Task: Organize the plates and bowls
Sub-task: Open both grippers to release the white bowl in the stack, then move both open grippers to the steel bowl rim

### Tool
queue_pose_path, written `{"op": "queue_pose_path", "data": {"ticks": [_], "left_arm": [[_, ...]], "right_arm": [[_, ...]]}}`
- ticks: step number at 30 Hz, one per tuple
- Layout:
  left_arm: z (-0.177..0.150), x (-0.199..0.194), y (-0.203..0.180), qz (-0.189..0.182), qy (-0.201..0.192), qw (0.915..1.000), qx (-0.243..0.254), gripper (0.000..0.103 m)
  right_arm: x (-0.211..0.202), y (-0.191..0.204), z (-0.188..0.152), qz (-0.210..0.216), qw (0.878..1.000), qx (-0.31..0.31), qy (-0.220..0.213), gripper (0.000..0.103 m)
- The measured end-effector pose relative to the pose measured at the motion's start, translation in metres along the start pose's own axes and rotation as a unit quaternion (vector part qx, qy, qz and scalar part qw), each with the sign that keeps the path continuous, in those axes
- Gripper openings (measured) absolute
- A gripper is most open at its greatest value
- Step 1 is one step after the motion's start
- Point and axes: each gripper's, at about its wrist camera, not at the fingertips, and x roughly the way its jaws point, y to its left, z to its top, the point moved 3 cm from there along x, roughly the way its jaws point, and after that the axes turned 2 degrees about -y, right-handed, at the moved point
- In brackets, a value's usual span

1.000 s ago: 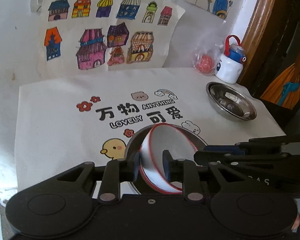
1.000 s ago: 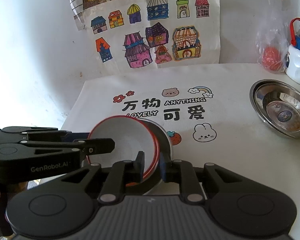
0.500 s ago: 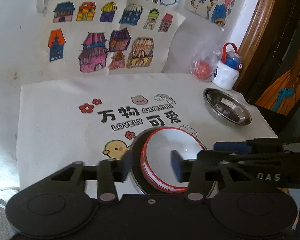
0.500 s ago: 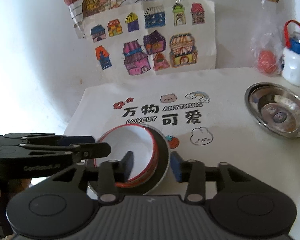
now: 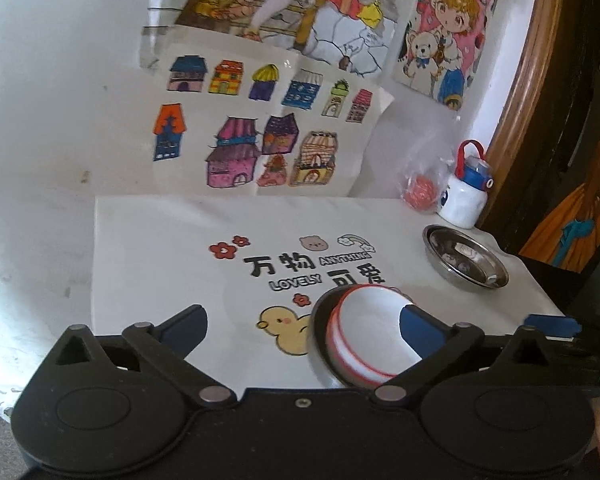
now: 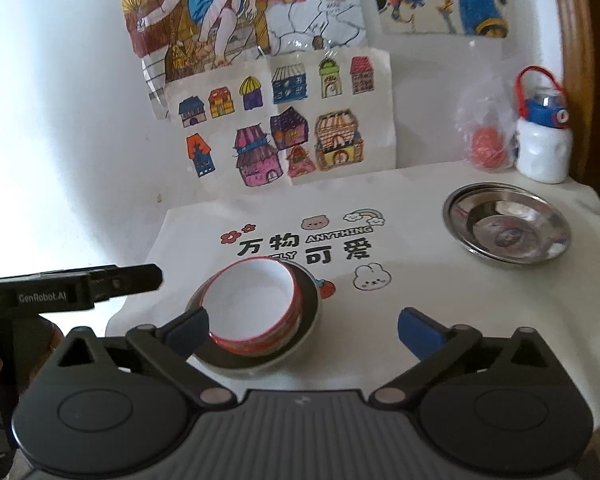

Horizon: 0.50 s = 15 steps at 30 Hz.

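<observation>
the white red-rimmed bowls (image 6: 252, 304) sit nested in a steel plate (image 6: 308, 320) near the desk (image 6: 460, 300) front, slightly off-centre, so a nudge could tip them. the second steel plate (image 6: 508, 230) lies well apart. left claw (image 5: 300, 326) and right claw (image 6: 302, 326) both gape wide, holding nothing.

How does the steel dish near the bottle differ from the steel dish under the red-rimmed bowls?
Load: the far steel dish holds no bowls, only reflections show inside; the near steel dish carries the stacked red-rimmed bowls.
Place: the far one sits by the white bottle at the cloth's right edge; the near one sits close in front of both grippers.
Shared: both are shiny, round, shallow, upright on the printed cloth.
</observation>
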Motion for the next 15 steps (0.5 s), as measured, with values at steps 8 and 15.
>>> {"op": "queue_pose_path", "data": {"ticks": [8,15], "left_arm": [[-0.028,-0.014,0.004,0.008,0.002,0.9998,0.020,0.102],[-0.054,-0.025,0.004,0.016,0.001,0.9988,0.047,0.102]], "right_arm": [[-0.024,0.009,-0.029,-0.044,0.998,-0.001,-0.033,0.103],[-0.036,0.025,-0.058,-0.100,0.993,-0.028,-0.050,0.103]]}}
